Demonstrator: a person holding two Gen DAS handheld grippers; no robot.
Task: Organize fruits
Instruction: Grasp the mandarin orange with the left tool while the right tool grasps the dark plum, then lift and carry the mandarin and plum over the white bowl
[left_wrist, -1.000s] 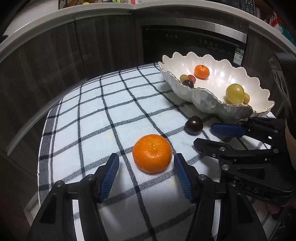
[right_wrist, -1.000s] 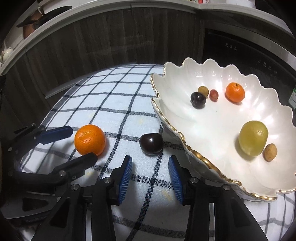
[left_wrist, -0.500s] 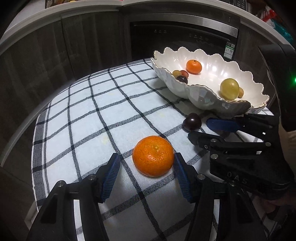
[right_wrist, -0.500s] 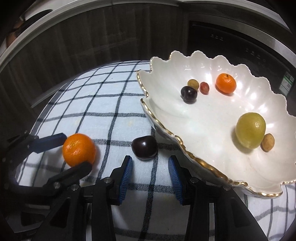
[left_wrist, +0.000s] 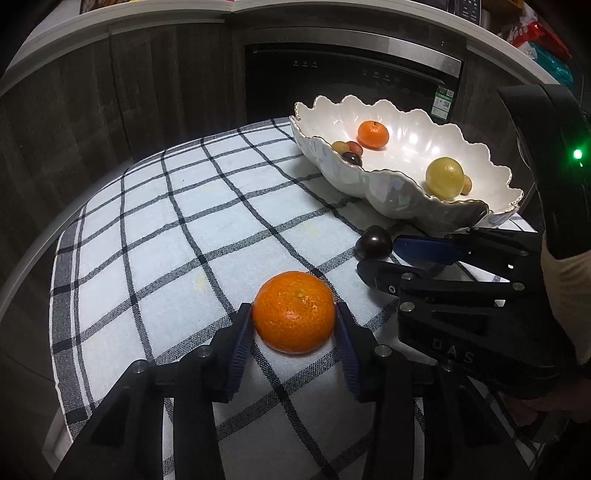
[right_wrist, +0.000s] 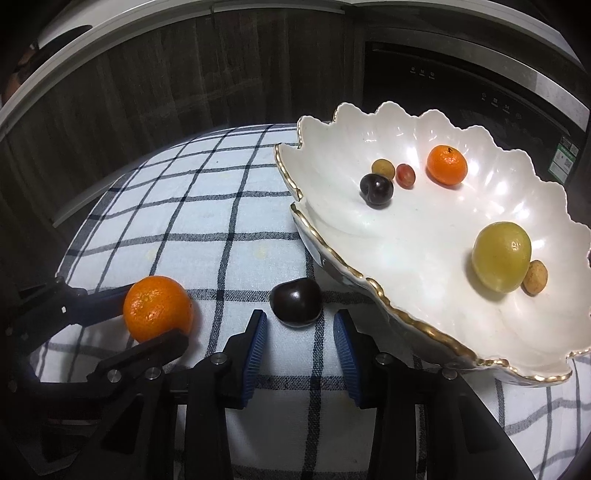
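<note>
The left gripper has its blue ribbed pads pressed against both sides of the round orange mandarin, which sits on the black-and-white checked cloth — gripped, by the look of it, but not lifted. The right gripper stands with its jaws wide, one pad on each side of the small glossy dark plum and clear of it; the plum lies just ahead of the fingertips, near the outer wall of the scalloped white ceramic bowl with a gold rim.

Inside that bowl already lie a smaller mandarin, a second dark plum, a small olive-green grape, a small red grape, a large yellow-green round fruit and a little tan one touching it.

So most of the sorting looks done — two fruits remain on the cloth, each with a gripper at it. What is left is likely to carry both into the bowl.
</note>
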